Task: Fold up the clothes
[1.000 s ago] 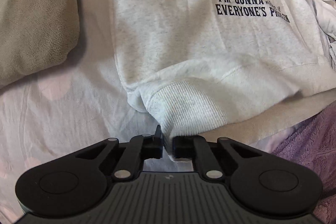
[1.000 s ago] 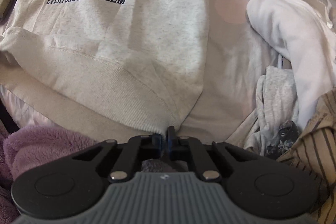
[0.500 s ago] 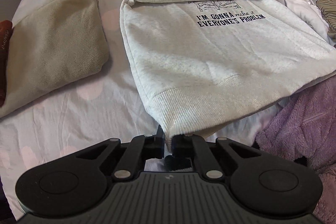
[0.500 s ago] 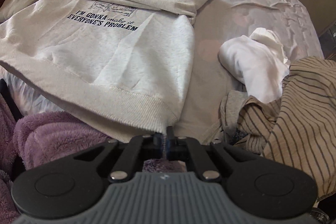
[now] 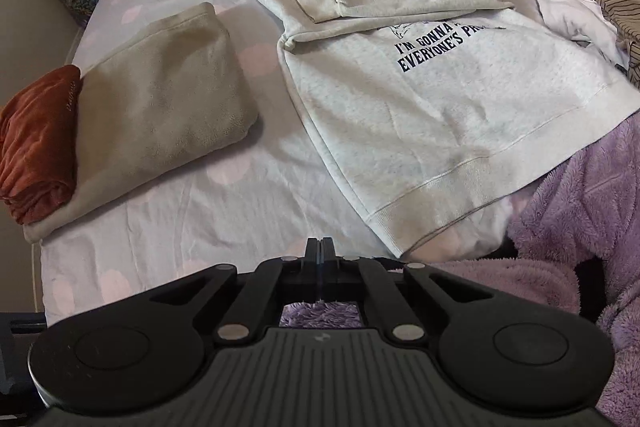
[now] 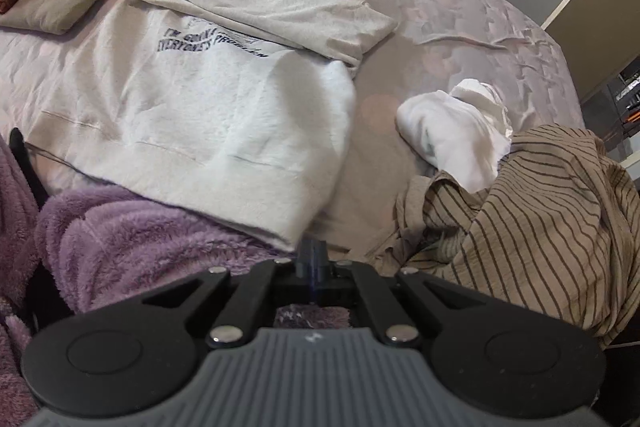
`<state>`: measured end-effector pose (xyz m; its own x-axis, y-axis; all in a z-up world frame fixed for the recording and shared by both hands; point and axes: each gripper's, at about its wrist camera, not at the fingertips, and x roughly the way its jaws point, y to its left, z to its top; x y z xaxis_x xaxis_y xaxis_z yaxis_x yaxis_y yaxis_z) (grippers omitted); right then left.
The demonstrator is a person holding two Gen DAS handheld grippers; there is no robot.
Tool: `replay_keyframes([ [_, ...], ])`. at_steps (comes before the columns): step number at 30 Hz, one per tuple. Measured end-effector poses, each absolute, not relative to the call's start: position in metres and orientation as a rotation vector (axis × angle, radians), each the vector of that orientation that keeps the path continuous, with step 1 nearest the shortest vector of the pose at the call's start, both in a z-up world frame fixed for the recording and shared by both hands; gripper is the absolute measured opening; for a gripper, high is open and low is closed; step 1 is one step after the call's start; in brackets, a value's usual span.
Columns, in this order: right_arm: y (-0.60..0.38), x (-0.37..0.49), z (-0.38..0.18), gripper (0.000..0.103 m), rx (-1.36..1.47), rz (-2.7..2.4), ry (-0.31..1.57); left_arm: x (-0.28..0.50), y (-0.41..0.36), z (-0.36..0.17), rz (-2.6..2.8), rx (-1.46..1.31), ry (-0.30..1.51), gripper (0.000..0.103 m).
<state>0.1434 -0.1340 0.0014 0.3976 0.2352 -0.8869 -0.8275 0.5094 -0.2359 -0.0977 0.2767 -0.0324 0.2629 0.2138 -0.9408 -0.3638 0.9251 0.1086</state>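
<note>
Lying flat on the bed (image 5: 240,195), the grey sweatshirt (image 5: 432,131) has both sleeves folded across its chest, dark printed lettering showing just below them and a black patch at the neck opening toward 12 o'clock. Its ribbed hem reaches the near edge of the bed, where it overlaps a fuzzy purple fabric (image 5: 580,219) at 4 o'clock in the left wrist view. The left gripper (image 5: 319,251) hangs above the bedsheet just beside the hem's corner, its jaws clenched flush together with nothing between them. The right gripper (image 6: 312,254) sits just below the opposite hem corner, likewise clenched; that corner lies at the tips of the jaws, but no cloth can be seen pinched between them, though the picture is blurred there. At 9 o'clock in the left wrist view lies a folded beige garment (image 5: 160,107), and touching its far side a folded rust-red garment (image 5: 36,143); both are well apart from the sweatshirt. In the right wrist view a crumpled white garment (image 6: 452,131) rests at 2 o'clock of the gripper, near the sweatshirt's side edge, and a striped tan garment (image 6: 532,227) is heaped at 3 o'clock, touching the white one. The sheet is pale lilac with faint pink spots.
</note>
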Motion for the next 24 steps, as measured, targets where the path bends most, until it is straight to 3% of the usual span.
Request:
replay_keyframes([
  [3,-0.139,0.147,0.001,0.000,-0.758,0.737,0.926,-0.094,0.277,-0.038,0.372,-0.162,1.238,0.007],
  [5,-0.142,0.150,0.001,0.000,-0.741,0.727,0.937,-0.089,0.279,-0.042,0.359,-0.189,1.224,0.022],
  [6,-0.143,0.153,0.002,0.000,-0.722,0.729,0.948,-0.086,0.280,-0.045,0.354,-0.207,1.218,0.024],
  [9,-0.144,0.162,0.000,0.005,-0.650,0.739,0.986,-0.070,0.286,-0.060,0.326,-0.289,1.228,0.034],
  [11,-0.141,0.171,-0.005,0.015,-0.606,0.748,1.014,-0.059,0.288,-0.072,0.323,-0.329,1.238,0.044],
  [13,-0.136,0.181,-0.014,0.033,-0.578,0.755,1.038,-0.048,0.291,-0.087,0.318,-0.355,1.266,0.046],
  [17,-0.122,0.207,-0.042,0.037,-0.553,0.749,1.103,-0.031,0.300,-0.119,0.311,-0.434,1.328,0.049],
  [24,-0.108,0.261,-0.092,0.054,-0.461,0.738,1.264,-0.009,0.316,-0.170,0.328,-0.523,1.446,0.055],
])
